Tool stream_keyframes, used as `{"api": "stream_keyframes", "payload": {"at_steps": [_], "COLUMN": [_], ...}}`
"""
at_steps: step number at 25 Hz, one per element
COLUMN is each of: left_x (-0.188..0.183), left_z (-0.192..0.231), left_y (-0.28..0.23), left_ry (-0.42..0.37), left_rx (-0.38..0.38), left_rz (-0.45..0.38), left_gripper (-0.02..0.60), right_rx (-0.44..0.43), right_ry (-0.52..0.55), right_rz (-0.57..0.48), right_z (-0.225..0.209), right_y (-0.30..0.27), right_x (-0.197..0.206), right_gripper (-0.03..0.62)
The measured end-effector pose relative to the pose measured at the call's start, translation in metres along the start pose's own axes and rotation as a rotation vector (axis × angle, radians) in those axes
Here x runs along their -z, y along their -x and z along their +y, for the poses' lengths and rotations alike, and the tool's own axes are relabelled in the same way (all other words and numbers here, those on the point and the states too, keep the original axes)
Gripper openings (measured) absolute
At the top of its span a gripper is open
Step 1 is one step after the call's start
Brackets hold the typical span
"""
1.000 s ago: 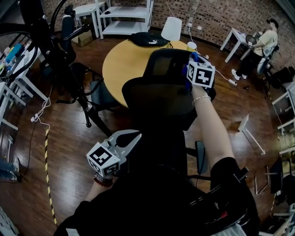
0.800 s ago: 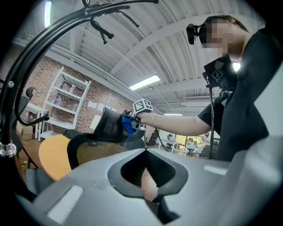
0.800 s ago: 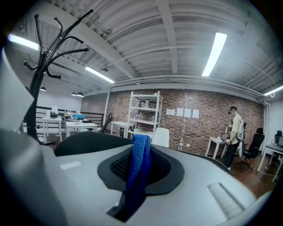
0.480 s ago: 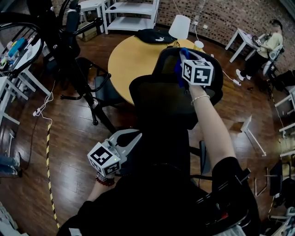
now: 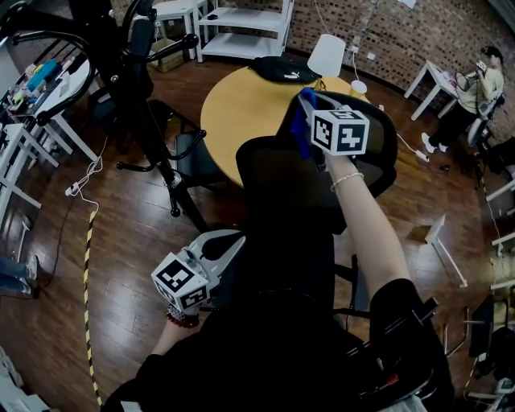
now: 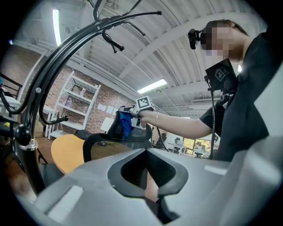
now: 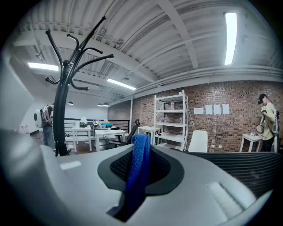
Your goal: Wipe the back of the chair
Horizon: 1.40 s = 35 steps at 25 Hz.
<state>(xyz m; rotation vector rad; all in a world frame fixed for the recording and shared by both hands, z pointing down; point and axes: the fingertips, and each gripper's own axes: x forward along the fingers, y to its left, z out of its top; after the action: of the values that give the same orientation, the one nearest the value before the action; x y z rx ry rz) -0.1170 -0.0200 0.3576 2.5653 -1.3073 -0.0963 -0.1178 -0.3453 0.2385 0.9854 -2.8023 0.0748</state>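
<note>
The right gripper [image 5: 310, 117] was clamped on a blue cloth [image 5: 299, 130], a fold of which stood up between its jaws and filled the gap. The person's outstretched right arm held the gripper high, with the cloth at the left edge of the headrest [image 5: 372, 153] of the black mesh office chair [image 5: 278, 173]. From the left gripper view the cloth hung against the headrest's face. The left gripper [image 5: 233, 241] was held low at the person's left side, beside the chair's lower back. Its jaws were together with nothing between them.

Beyond the chair stood a round yellow table [image 5: 233, 113] with a black bag [image 5: 282, 70] at its far edge. A white chair [image 5: 326, 55] stood behind the table. The floor [image 5: 72, 241] was of dark polished wood planks, with a strip of yellow-and-black tape [image 5: 87, 298] running along it at the left and a white cable [image 5: 84, 181] lying loose near it. A black coat stand [image 5: 137, 76] rose at the left, with another black chair [image 5: 181, 153] close by. White metal shelving [image 5: 245, 24] stood against a brick wall [image 5: 386, 32] at the back. White desks [image 5: 36, 121] stood at the left, one bearing small items too blurred to tell. At the far right another person [image 5: 475, 88] stood beside a small white table [image 5: 430, 76]. The ceiling was ribbed white, with long strip lights [image 7: 230, 37].
</note>
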Motion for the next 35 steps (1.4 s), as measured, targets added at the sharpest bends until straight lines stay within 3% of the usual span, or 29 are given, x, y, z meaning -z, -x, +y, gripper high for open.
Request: {"api": "stream_keyframes", "payload": {"at_steps": [6, 9, 11, 15, 22, 26, 32, 35], "left_x": [0.005, 0.001, -0.002, -0.009, -0.011, -0.01, -0.013, -0.012], "left_z": [-0.002, -0.004, -0.006, -0.012, -0.004, -0.003, 0.009, 0.009], "left_y": [-0.001, -0.007, -0.008, -0.01, -0.012, -0.013, -0.005, -0.003], "left_ry": [-0.006, -0.016, -0.032, -0.074, -0.049, -0.029, -0.012, -0.008], "left_rx": [-0.015, -0.012, -0.009, 0.026, 0.027, 0.025, -0.027, -0.029], "left_rz": [0.005, 0.005, 0.008, -0.006, -0.023, -0.021, -0.038, -0.037], "left_gripper": [0.006, 0.006, 0.006, 0.006, 0.006, 0.006, 0.006, 0.006], "right_rx": [-0.093, -0.151, -0.14, -0.042, 0.209, 0.345, 0.429, 0.441], "right_ry": [-0.01, 0.011, -0.011, -0.001, 0.104, 0.127, 0.209, 0.198], "right_rz": [-0.069, -0.155, -0.222, -0.258, -0.175, -0.068, -0.022, -0.016], "right_z": [0.033, 0.042, 0.031, -0.024, -0.117, -0.16, -0.171, -0.168], "right_y": [0.001, 0.013, 0.032, 0.081, 0.17, 0.189, 0.17, 0.161], "right_x": [-0.004, -0.009, -0.013, -0.012, 0.008, 0.036, 0.046, 0.047], "right_gripper": [0.041, 0.041, 0.041, 0.041, 0.041, 0.041, 0.041, 0.041]}}
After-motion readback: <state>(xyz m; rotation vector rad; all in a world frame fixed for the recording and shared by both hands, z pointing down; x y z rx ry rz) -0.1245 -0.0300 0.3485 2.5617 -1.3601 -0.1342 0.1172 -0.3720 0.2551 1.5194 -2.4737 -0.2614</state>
